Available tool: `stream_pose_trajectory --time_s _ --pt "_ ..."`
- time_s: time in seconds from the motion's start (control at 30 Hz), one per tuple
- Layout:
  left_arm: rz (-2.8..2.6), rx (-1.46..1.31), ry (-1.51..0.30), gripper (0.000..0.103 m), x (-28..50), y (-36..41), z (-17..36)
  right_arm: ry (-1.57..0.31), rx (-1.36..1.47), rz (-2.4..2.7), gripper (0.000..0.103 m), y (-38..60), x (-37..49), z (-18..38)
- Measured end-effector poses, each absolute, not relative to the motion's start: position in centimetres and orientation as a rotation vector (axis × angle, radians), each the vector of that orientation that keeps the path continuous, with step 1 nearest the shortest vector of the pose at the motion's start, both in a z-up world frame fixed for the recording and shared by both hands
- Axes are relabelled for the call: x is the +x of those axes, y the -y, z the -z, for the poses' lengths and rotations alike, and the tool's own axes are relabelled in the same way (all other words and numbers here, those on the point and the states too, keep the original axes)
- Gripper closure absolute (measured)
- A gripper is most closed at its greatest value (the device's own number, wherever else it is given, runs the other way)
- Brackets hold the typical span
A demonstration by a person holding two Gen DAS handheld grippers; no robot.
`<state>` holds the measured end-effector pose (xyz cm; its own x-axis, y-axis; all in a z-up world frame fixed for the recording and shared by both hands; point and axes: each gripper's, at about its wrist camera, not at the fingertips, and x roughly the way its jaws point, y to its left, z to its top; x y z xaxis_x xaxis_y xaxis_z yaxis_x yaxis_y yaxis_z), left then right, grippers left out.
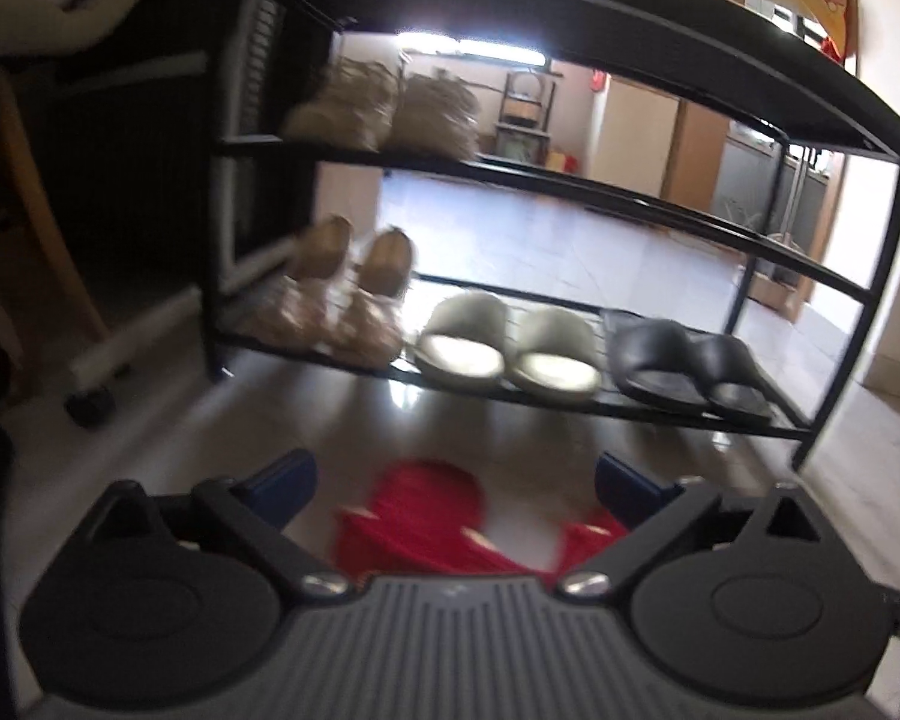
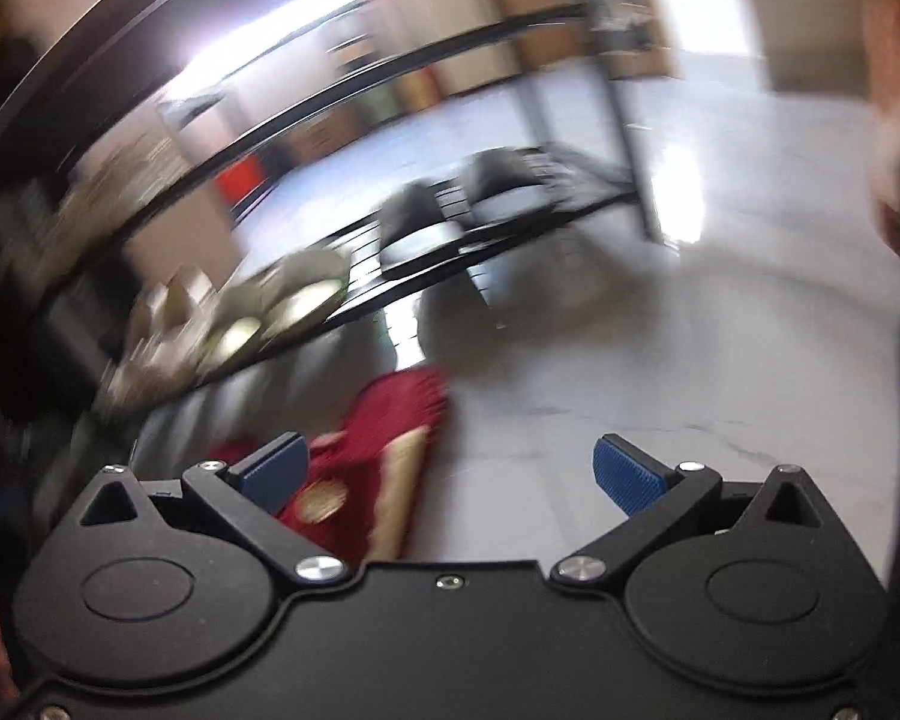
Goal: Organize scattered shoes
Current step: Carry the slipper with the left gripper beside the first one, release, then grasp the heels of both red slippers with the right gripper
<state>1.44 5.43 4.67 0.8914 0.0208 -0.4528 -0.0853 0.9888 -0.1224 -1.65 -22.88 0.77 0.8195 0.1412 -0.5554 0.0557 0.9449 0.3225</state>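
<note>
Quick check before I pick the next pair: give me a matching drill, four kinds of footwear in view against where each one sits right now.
Things:
1. red slippers
2. white slides
3. black slides
4. tan woven shoes

Places:
A. bottom shelf, right end
B. floor in front of the rack, between the left gripper's open fingers
C. upper shelf, left part
D. bottom shelf, middle

Pairs: 1-B, 2-D, 3-A, 4-C
</note>
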Motion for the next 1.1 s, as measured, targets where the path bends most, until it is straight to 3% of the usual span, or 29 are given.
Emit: stream_pose_trajectory --time_s 0.2,0.3,0.37,0.57,0.8,0.93,1.1 --pt "-0.002 -0.115 -0.457 0.001 1.0 -10.8 -3.4 -0.637 0.185 -0.133 0.001 16.7 1.0 0.2" --pt "0.013 -0.104 -0.446 0.001 0.5 -12.3 -2.4 -0.662 0.175 -0.067 0.016 15.2 2.9 1.2" --pt "0.021 -0.110 -0.445 0.001 0.1 -12.9 -1.6 -0.686 0.163 -0.060 0.043 14.6 3.5 1.7" --pt "0.036 -0.160 -0.461 0.001 0.4 -13.9 0.2 -0.766 0.043 -0.047 0.064 12.0 4.9 3.4" --pt "0.007 -0.233 -0.487 0.001 1.2 -15.3 1.3 -0.836 -0.069 -0.022 0.055 10.2 6.6 5.3" --pt "-0.024 -0.267 -0.499 0.001 1.3 -16.0 1.5 -0.840 -0.111 -0.070 0.064 10.4 6.1 5.4" --pt "-0.037 -0.273 -0.507 0.001 1.2 -16.1 1.8 -0.875 -0.143 -0.185 0.065 11.5 4.9 5.0"
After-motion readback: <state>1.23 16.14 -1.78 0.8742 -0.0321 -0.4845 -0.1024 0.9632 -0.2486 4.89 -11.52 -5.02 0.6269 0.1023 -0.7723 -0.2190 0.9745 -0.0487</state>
